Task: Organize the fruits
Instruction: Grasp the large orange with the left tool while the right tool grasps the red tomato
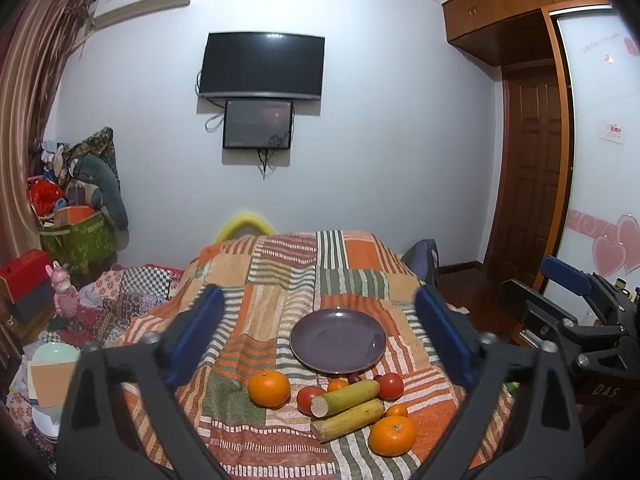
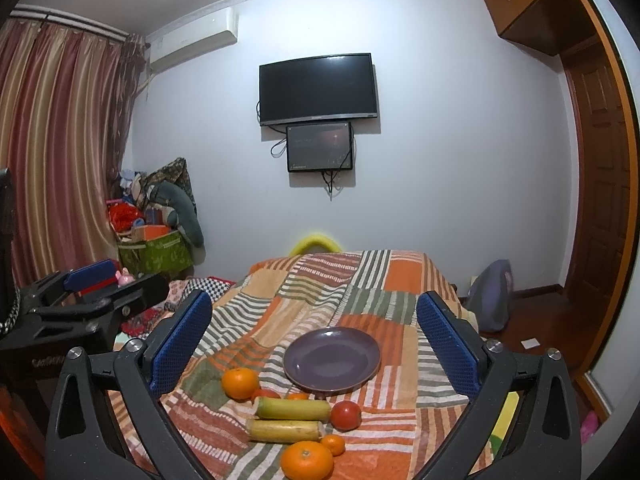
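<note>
Room lighting is dim and even, cool on the wall (image 1: 380,140), source overhead and unseen. Shadows are soft. A faint glare marks the dark television (image 1: 262,65). Fisheye bending curves the door frame (image 2: 600,160) and curtains (image 2: 52,140); corners are vignetted black. The left gripper's fingers (image 1: 202,320) appear motion-blurred.

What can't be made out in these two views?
- Small dark fruit, left wrist view: mostly behind the upper cane piece; kind unclear. Unseen in right wrist view.
- Left tomato, right wrist view: largely hidden by that cane piece.
- Lower screen: picture too dim and small to read.
</note>
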